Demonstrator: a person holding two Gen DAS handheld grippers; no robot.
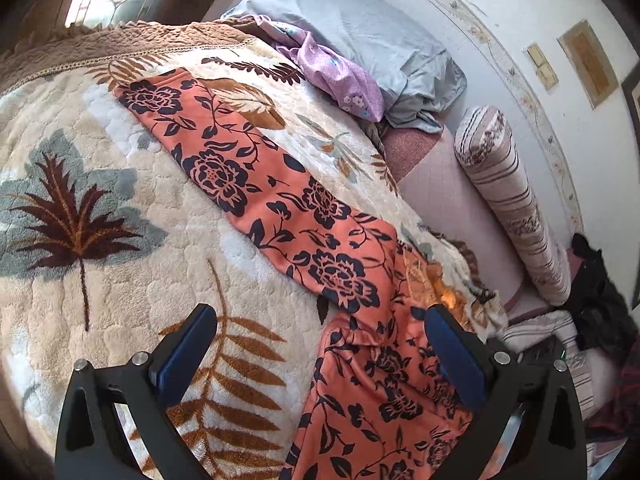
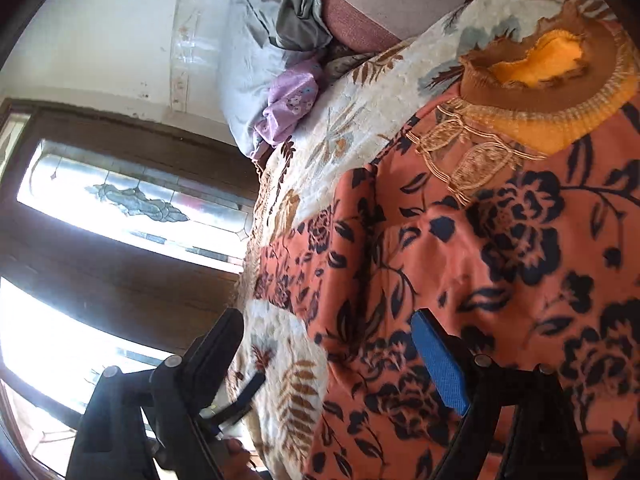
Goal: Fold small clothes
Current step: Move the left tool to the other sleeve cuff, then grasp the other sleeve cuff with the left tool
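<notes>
Landmark: the orange top [image 1: 280, 208], a flower-printed garment spread on the blanket [image 1: 120, 208] of the bed; every place below is given from it.
Top, position: it lies flat on the blanket, one sleeve [image 1: 208, 152] stretched out straight, the body bunched nearer the grippers.
Sleeve, long axis: in the left view it runs diagonally from the body at lower right up to the cuff at upper left, toward the blanket's brown edge.
Neck: the collar [image 2: 548, 92] with its yellow lining shows in the right view at the top's far end, gold embroidery just below it.
Left gripper [image 1: 320, 352]: jaws wide apart and holding nothing; the body's edge lies between and under them, the inner finger over bare blanket, the outer finger [image 1: 456, 364] over cloth.
Right gripper [image 2: 328, 364]: jaws spread wide, nothing pinched; one blue pad [image 2: 440, 364] sits over the printed cloth, the other finger off the top's edge, over the blanket.
Nearer hand: the left gripper looks straight along the sleeve, so it seems better placed for it; the cuff itself is well away from both.
Likely step: bringing the sleeve across the body, which means first reaching out along that diagonal.
Risk: the cloth is thin and slack, so a pinch may also catch the plush blanket.
Other things: a grey pillow [image 1: 360, 40] and a purple cloth [image 1: 340, 80] lie beyond the sleeve, apart from it.
</notes>
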